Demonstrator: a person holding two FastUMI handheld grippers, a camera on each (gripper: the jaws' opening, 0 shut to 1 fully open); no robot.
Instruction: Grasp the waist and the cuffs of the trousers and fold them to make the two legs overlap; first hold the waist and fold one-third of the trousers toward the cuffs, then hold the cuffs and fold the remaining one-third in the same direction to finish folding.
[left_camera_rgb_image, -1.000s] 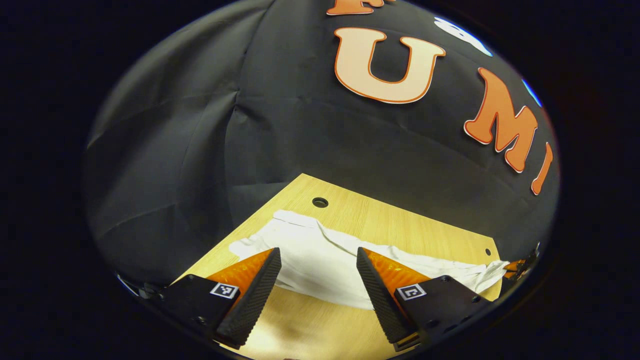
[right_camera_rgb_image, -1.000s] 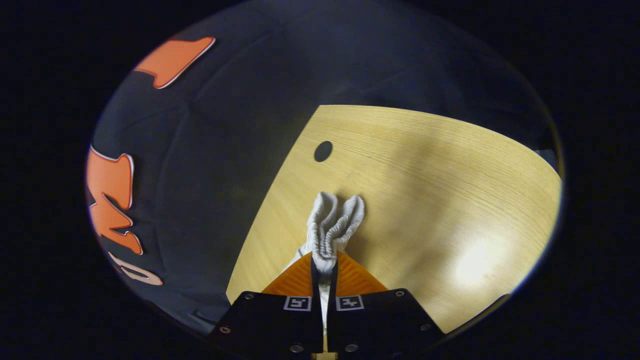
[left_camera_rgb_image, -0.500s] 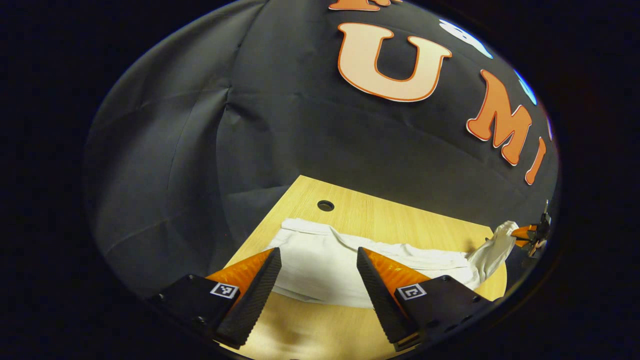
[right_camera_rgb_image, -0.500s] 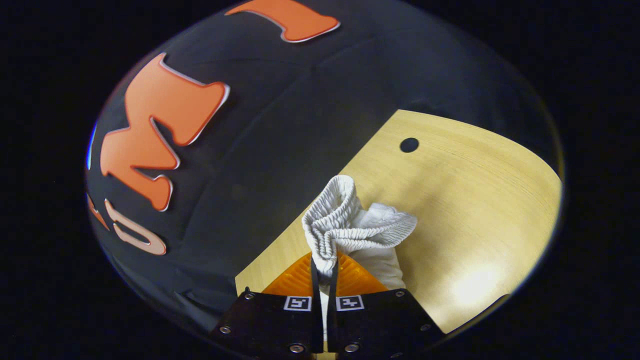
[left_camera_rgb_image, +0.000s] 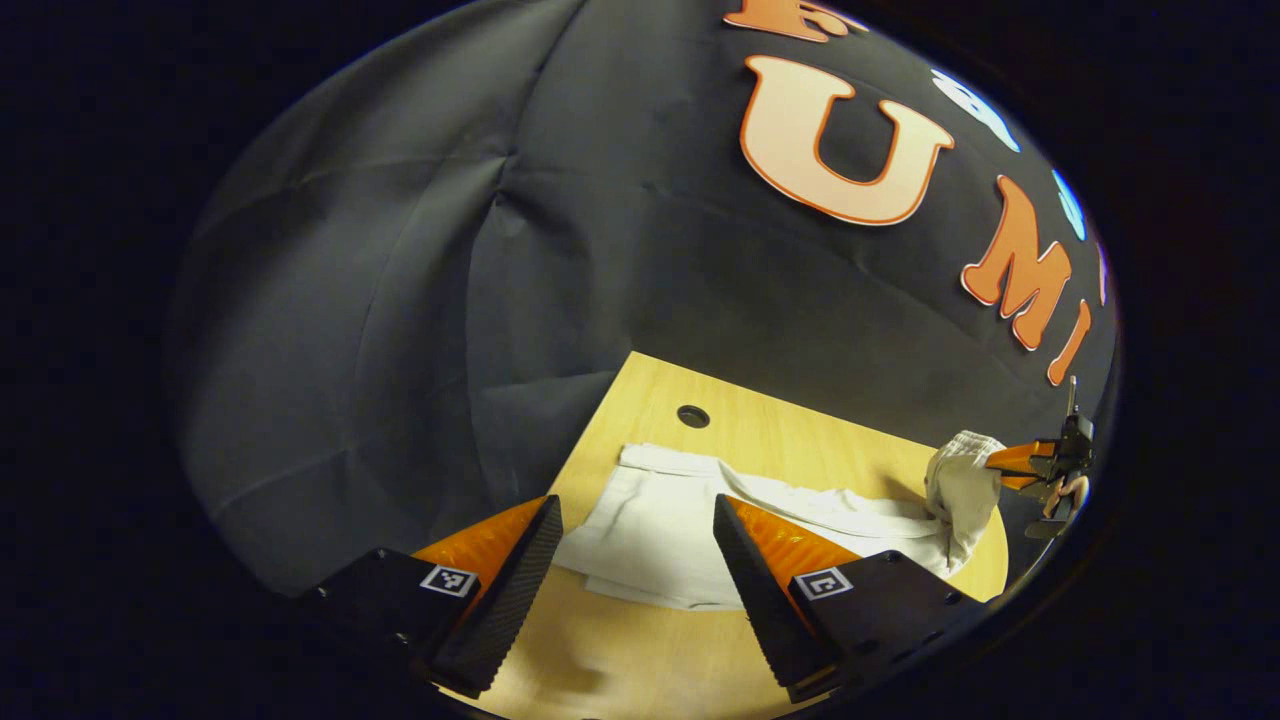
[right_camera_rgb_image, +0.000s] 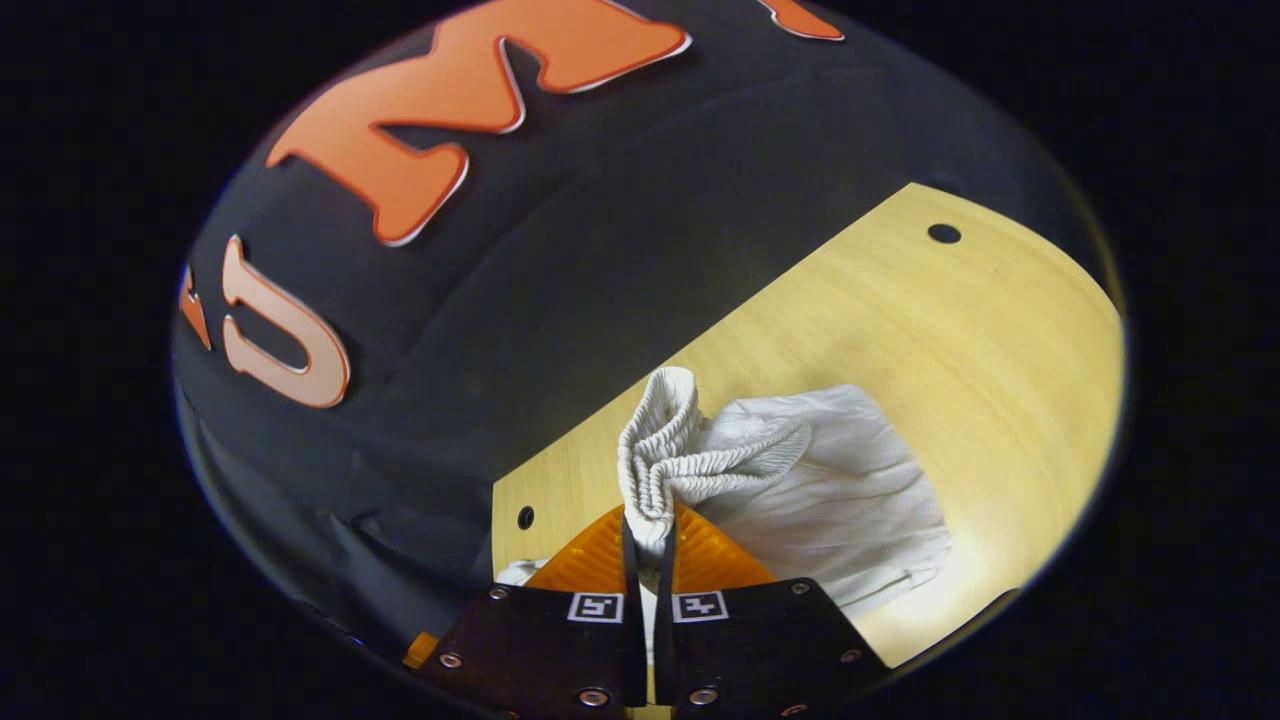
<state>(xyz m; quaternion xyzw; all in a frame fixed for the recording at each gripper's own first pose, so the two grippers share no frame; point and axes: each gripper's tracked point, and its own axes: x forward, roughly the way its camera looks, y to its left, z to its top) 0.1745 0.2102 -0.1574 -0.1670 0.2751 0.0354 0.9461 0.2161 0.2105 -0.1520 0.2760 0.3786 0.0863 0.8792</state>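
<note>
White trousers (left_camera_rgb_image: 690, 525) lie lengthwise on the wooden table (left_camera_rgb_image: 650, 660), their cuff end spread just beyond my left gripper (left_camera_rgb_image: 635, 508). That gripper hangs open above the table with nothing between its fingers. At the far right of the left gripper view, my right gripper (left_camera_rgb_image: 1000, 462) holds the waist (left_camera_rgb_image: 958, 482) lifted off the table. In the right gripper view, the right gripper (right_camera_rgb_image: 648, 522) is shut on the gathered elastic waistband (right_camera_rgb_image: 655, 465), which stands up from its fingertips. The rest of the trousers (right_camera_rgb_image: 850, 500) drapes down onto the table behind it.
The table (right_camera_rgb_image: 900, 320) has a round hole (right_camera_rgb_image: 943, 233) near its far corner and a smaller hole (right_camera_rgb_image: 525, 517) by the near edge. Another round hole (left_camera_rgb_image: 692, 416) sits beyond the cuffs. The booth's black cloth wall stands close behind the table's edges.
The right gripper has raised the waistband off the table and swung it over the trousers. The left gripper stayed open and shifted slightly.
</note>
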